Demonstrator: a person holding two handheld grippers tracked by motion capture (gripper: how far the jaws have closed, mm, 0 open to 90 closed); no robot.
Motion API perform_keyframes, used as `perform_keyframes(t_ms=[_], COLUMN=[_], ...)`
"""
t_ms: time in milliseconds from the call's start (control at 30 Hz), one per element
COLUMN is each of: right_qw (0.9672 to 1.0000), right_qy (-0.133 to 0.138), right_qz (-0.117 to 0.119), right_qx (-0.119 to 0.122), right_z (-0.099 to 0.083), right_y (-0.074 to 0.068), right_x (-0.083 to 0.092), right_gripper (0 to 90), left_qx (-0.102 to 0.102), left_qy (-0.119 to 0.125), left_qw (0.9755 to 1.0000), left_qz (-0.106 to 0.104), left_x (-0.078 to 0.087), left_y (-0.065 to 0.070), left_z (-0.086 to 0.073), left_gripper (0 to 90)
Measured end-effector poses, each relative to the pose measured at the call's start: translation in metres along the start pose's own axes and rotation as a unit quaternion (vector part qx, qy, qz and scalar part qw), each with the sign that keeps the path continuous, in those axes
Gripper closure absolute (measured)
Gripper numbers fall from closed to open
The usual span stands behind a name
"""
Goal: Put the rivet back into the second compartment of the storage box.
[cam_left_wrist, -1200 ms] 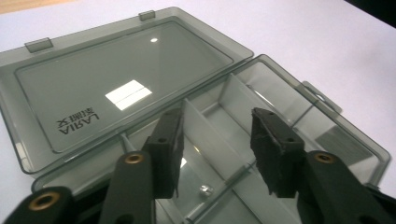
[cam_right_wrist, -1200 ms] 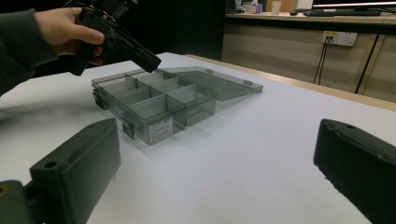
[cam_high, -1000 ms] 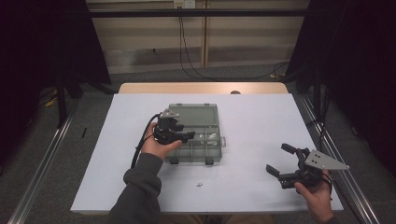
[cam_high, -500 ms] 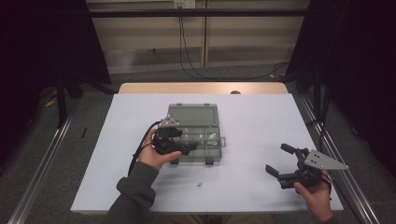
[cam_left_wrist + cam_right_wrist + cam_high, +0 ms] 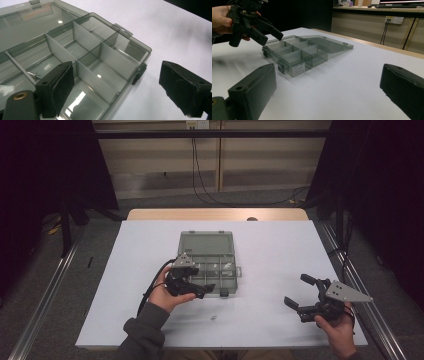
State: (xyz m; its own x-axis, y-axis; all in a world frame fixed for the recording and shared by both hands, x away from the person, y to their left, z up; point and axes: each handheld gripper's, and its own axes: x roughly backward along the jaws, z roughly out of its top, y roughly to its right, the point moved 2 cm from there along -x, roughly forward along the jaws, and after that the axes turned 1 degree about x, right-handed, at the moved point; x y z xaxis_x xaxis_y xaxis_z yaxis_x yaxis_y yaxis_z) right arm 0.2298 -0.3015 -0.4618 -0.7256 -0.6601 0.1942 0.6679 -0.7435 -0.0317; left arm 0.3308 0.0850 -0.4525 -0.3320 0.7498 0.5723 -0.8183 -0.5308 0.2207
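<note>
A smoky clear compartment box (image 5: 210,265) lies mid-table, its lid (image 5: 206,241) folded flat behind it. My left gripper (image 5: 205,290) hovers at the box's near-left corner. Its jaws have just been opening and stand open, with nothing pressed between the pads (image 5: 58,90). From the left gripper view the dividers (image 5: 87,50) show, and a small screw (image 5: 33,74) rests in one compartment. My right gripper (image 5: 297,290) is held open over the table's near right, well apart from the box (image 5: 294,53). The left gripper (image 5: 254,27) also shows in the right gripper view, above the box's corner.
A tiny metal piece (image 5: 212,318) lies on the white table (image 5: 270,245) in front of the box. Black latches (image 5: 138,73) stick out from the box's front wall. Dark curtains and floor rails flank the table, and cables hang behind it.
My left gripper has drawn back from over the box's compartments toward its near edge. The right gripper has stayed where it was.
</note>
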Motion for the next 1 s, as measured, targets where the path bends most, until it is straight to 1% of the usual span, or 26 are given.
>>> perform_keyframes(t_ms=[67,167,267,333,433,600,633,800,867,933,1000], right_qw=[1.0,1.0,1.0,1.0,1.0,1.0,1.0,1.0,1.0,1.0,1.0], right_qy=[-0.001,0.0,-0.001,-0.002,-0.001,-0.002,-0.002,-0.002,-0.002,-0.002,-0.003], right_qz=[0.0,0.0,0.0,0.0,0.001,0.0,0.001,0.001,0.001,0.0,0.001], right_qx=[-0.001,-0.001,-0.001,0.0,0.0,0.0,0.0,0.001,0.001,0.002,0.001], right_z=[0.0,0.0,0.0,0.0,0.0,0.0,0.0,0.0,0.0,0.0,0.0], right_y=[0.0,-0.001,0.0,0.0,-0.001,-0.001,-0.001,-0.001,-0.001,-0.001,-0.001], right_x=[0.0,0.0,-0.001,-0.001,-0.001,-0.001,0.0,0.0,-0.001,-0.001,-0.001], right_gripper=[0.3,0.3,0.3,0.3,0.3,0.3,0.3,0.3,0.3,0.3,0.3], left_qx=[-0.001,-0.01,-0.016,-0.016,-0.024,-0.03,-0.034,-0.036,-0.039,-0.043,-0.043], left_qy=[0.001,-0.002,-0.004,-0.003,-0.006,-0.004,-0.006,-0.01,-0.013,-0.008,-0.008], left_qw=[1.0,0.9999,0.9998,0.9998,0.9996,0.9993,0.9992,0.9989,0.9989,0.9988,0.9988], left_qz=[-0.002,-0.007,-0.007,-0.012,-0.015,-0.021,-0.02,-0.027,-0.024,-0.022,-0.02], left_x=[0.001,0.002,0.0,0.0,-0.001,-0.003,-0.004,-0.008,-0.009,-0.009,-0.009], left_y=[0.002,0.006,0.01,0.012,0.016,0.023,0.024,0.031,0.032,0.032,0.032], left_z=[-0.001,-0.004,-0.006,-0.008,-0.009,-0.01,-0.011,-0.019,-0.021,-0.023,-0.023], left_gripper=[12.8,12.8,12.8,12.9,13.0,13.1,13.4,13.8,13.9,14.0,14.3])
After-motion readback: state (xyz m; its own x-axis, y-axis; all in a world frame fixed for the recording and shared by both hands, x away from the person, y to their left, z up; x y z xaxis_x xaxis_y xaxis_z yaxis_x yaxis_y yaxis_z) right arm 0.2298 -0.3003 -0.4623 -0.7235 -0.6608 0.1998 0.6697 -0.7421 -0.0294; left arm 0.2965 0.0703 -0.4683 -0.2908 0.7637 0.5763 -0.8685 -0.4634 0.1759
